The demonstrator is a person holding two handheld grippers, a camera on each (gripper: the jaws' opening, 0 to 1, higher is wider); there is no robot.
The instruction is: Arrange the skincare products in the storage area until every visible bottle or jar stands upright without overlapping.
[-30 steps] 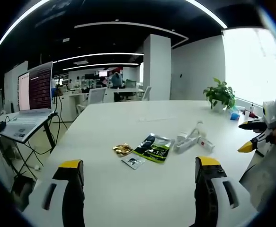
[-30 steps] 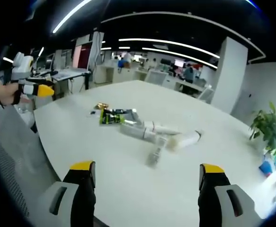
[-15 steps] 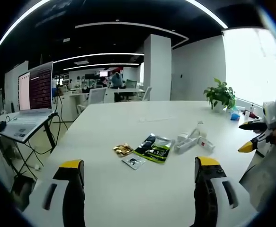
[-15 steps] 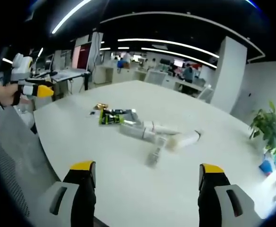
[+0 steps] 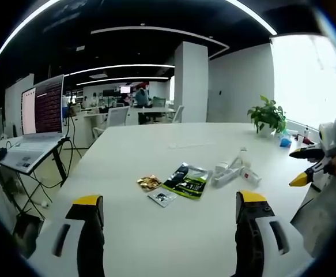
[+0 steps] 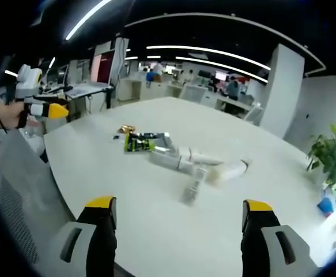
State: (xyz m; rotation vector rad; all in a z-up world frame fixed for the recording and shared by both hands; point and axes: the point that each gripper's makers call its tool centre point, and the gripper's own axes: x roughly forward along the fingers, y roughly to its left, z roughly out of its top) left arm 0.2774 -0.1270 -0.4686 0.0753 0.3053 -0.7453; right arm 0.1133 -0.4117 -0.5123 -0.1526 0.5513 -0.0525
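Left gripper view looked across a large white table [image 5: 156, 144], with the left gripper [image 5: 166, 219] held low over the near edge, its two yellow-tipped jaws spread wide and holding nothing. Toward the middle of the table lay a loose cluster: a small gold sachet [image 5: 149, 183], a pale flat sachet [image 5: 162, 197] just beside it, a dark green pouch [image 5: 187, 179], and to the right of that the white skincare tubes [image 5: 233, 171], all lying on their sides and touching or overlapping one another. A potted plant [image 5: 267, 117] stood at the far right of the table, and a laptop [image 5: 36, 124] sat on a stand off the table's left side. At the right edge the right gripper [image 5: 309, 166] hung above the table's rim, jaws parted. Right gripper view showed that gripper [image 6: 179, 222] also wide and empty above the table's [image 6: 156, 219] edge, the tubes [image 6: 199, 164] lying flat ahead, the green pouch [image 6: 142, 141] beyond them, and the left gripper [image 6: 44, 107] at the far left.
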